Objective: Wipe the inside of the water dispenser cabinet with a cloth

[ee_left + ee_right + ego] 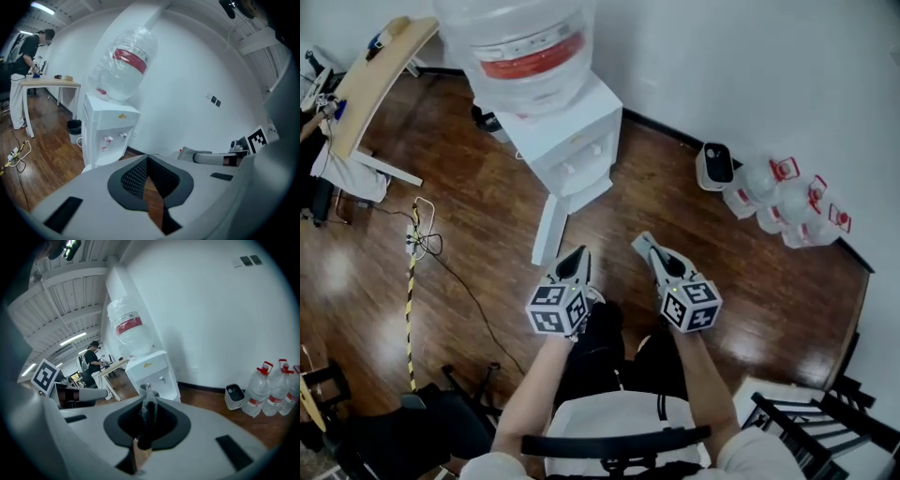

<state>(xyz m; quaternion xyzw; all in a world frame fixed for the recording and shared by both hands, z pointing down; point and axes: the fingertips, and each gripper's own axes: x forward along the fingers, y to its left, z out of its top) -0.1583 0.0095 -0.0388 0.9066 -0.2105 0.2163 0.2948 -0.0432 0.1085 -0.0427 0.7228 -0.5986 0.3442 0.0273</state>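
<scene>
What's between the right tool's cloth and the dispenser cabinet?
Nothing visible. Only bare wood floor lies between the right tool, shut on the cloth, and the water dispenser. Its white door appears swung open toward the person, left of that path.

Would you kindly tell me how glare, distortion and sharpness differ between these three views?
Head view: lamp glare pools on the dark wooden floor, and the water bottle looks washed out. Left gripper view: fisheye with black corners, so the water dispenser and its bottle look tilted. Right gripper view: the same bending, and the cloth close to the lens is soft.
</scene>
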